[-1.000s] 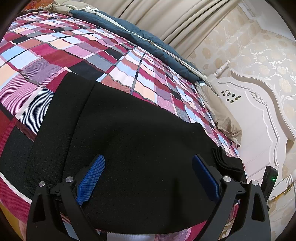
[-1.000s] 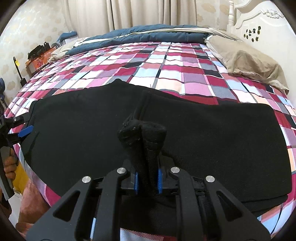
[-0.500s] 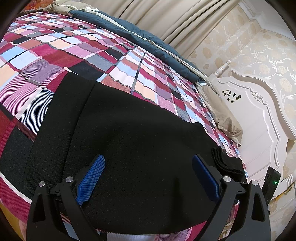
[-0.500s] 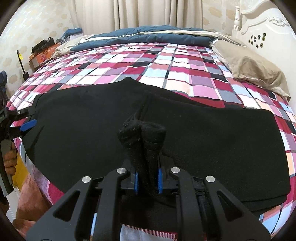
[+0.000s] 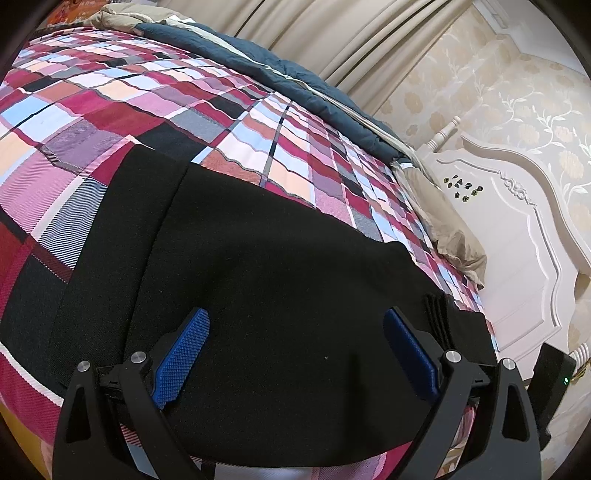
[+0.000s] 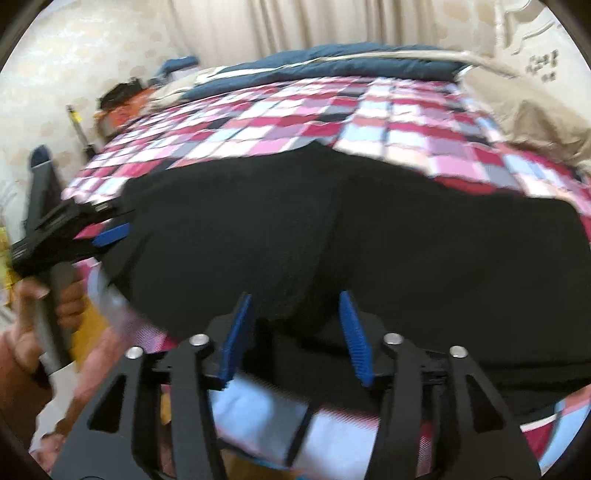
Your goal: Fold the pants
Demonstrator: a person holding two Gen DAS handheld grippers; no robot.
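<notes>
Black pants lie spread flat across the near edge of a plaid bed, also seen in the right wrist view. My left gripper is open, its blue pads hovering just above the black fabric with nothing between them. My right gripper is open, blue pads apart over the near edge of the pants, holding nothing. The left gripper also shows in the right wrist view, held by a hand at the pants' left end. The right wrist view is blurred by motion.
The plaid bedspread covers the bed. A dark blue duvet lies along the far side. A beige pillow rests by the white headboard. Curtains hang behind. Clutter sits at the far left.
My right gripper has opened and let go of the bunched black fabric, which now lies flat, and the gripper has pulled back. My left gripper stays open and still.
</notes>
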